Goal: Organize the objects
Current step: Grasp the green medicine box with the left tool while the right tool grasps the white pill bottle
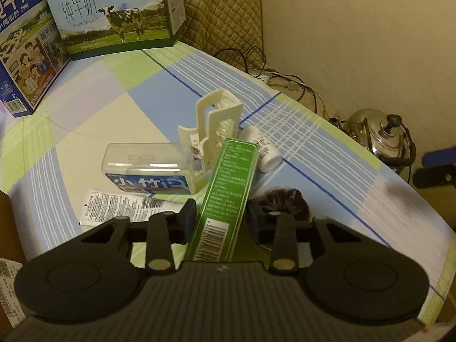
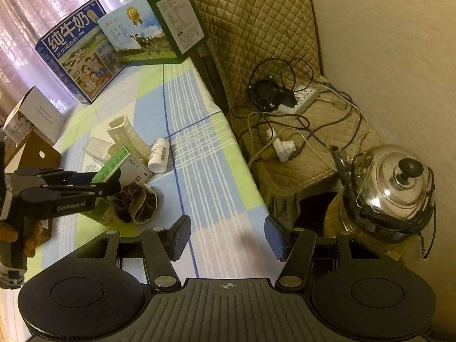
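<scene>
Checked tablecloth [image 2: 199,154] beside a quilted chair [image 2: 256,28]; left tool [image 1: 219,213] grips green box [image 1: 228,188], right tool [image 2: 226,236] gapes wide.

Green box [image 1: 228,196] tilted, off cloth.

The green milk box [image 1: 114,14] reads "纯牛奶" and "PURE MILK", with a gold medal marked "36". The blue milk box [image 2: 77,54] shows "纯牛奶" in large white characters. The left gripper [image 2: 109,181] carries "GenRobot.AI" on its body. Print on the green box [image 1: 225,199] is too small to read.
</scene>
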The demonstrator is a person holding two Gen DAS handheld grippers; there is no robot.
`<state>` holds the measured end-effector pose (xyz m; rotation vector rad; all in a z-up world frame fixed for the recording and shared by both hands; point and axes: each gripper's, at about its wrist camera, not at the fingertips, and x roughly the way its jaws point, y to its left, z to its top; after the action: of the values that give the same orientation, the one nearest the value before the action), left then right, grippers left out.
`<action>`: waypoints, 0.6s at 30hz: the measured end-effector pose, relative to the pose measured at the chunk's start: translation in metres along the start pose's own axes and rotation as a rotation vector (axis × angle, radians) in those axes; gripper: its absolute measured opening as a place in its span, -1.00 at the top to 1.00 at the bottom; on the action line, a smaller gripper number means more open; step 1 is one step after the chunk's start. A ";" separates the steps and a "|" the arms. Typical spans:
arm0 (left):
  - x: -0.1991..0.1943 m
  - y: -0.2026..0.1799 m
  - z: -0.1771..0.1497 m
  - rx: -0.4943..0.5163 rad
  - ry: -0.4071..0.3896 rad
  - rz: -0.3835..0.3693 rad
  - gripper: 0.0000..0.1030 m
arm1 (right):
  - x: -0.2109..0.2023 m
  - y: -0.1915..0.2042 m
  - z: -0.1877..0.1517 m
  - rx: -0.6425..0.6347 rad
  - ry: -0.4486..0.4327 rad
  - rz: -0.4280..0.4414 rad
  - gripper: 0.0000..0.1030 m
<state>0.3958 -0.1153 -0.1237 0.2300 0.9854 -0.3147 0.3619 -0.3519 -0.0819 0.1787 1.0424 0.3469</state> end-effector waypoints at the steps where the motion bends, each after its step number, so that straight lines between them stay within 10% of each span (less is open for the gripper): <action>1: -0.003 0.000 -0.002 -0.005 0.002 -0.002 0.50 | 0.002 0.000 0.001 -0.004 0.001 0.002 -0.06; 18: -0.062 0.039 -0.089 -0.325 0.014 0.140 0.51 | 0.051 0.035 0.038 -0.147 -0.002 0.105 -0.06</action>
<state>0.3083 -0.0400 -0.1171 0.0042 1.0134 -0.0231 0.4114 -0.3001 -0.0940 0.1021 1.0030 0.5163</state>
